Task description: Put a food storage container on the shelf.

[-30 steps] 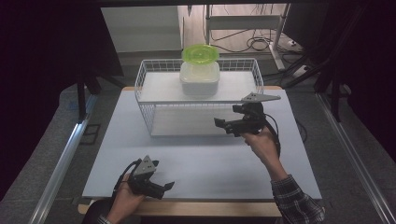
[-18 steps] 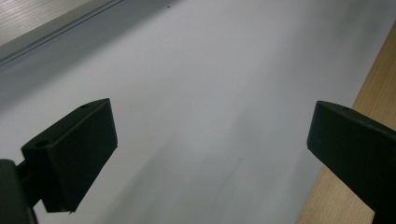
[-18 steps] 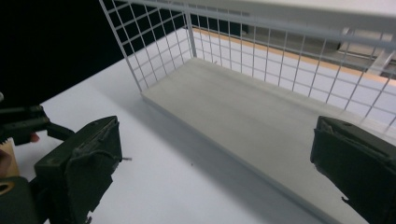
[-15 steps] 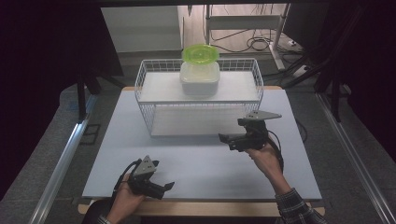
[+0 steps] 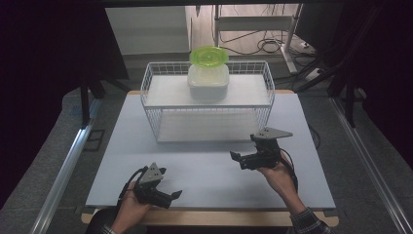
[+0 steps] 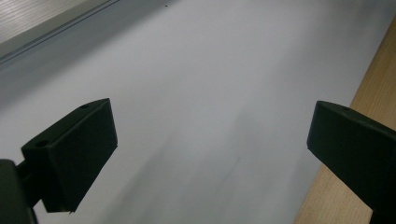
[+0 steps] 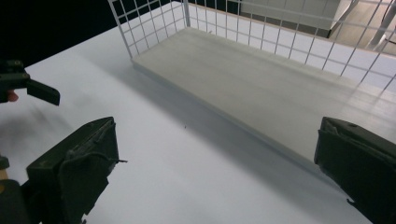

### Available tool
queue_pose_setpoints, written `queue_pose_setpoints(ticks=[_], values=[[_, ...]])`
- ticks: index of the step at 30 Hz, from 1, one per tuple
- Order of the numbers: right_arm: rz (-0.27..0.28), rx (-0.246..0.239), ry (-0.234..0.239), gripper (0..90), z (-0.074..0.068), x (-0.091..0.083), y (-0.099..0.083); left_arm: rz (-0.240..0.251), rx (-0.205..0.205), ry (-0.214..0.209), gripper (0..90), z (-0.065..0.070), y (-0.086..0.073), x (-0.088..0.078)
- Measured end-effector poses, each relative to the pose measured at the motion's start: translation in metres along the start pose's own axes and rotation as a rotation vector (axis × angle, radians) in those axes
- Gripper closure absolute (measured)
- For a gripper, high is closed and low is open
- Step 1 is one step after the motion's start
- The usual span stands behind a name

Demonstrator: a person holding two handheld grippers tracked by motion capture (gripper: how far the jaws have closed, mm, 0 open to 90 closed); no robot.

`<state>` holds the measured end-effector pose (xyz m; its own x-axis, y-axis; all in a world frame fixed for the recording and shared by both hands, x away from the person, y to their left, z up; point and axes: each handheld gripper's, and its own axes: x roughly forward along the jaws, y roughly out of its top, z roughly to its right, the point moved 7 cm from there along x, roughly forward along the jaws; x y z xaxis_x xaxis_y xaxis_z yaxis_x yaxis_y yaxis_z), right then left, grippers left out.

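A white wire basket [image 5: 152, 115] stands on its side at the back middle of the white table board [image 5: 209, 170]. On top of it sits a white tub [image 5: 208, 82] with a green lid [image 5: 208, 55] resting above it. My right gripper [image 5: 244, 149] hovers open in front of the basket's right half, with nothing between its jaws. In the right gripper view the right gripper [image 7: 215, 163] faces the basket [image 7: 154, 18] and its bare lower shelf. My left gripper [image 5: 168, 185] sits open and empty near the front edge. In the left gripper view the left gripper [image 6: 210, 149] looks along bare board.
A wooden strip [image 6: 369, 93] borders the board at the front. Metal rails [image 5: 63, 170] run along both sides of the table. Cables and a rack [image 5: 263, 29] lie on the floor behind. The left gripper's jaw [image 7: 28, 86] shows at the left of the right gripper view.
My right gripper has drawn back from the basket toward the person and dropped lower over the board. The left gripper has stayed where it was.
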<state>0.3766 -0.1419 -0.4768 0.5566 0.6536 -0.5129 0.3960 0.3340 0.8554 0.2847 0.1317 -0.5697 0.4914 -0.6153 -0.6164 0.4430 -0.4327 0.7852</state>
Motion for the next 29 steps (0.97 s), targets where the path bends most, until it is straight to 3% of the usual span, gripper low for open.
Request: queue_pose_setpoints(ticks=[6, 10, 23, 25, 29], values=[[-0.047, -0.013, 0.0, 0.5, -0.002, 0.0, -0.022, -0.005, 0.002, -0.003, 1.4, 0.0, 0.0, 0.0], [-0.093, -0.05, -0.012, 0.5, -0.002, 0.001, -0.041, -0.007, 0.002, -0.003, 1.4, 0.001, -0.001, 0.001], [-0.189, -0.049, 0.018, 0.5, -0.007, 0.004, -0.083, -0.01, 0.003, -0.006, 1.4, 0.001, -0.001, 0.001], [-0.2, -0.047, 0.043, 1.7, -0.01, 0.005, -0.087, -0.011, 0.004, -0.007, 1.4, 0.001, -0.001, 0.001], [-0.179, -0.039, 0.036, 1.3, -0.01, 0.005, -0.084, -0.01, 0.005, -0.006, 1.4, 0.001, 0.0, 0.002]])
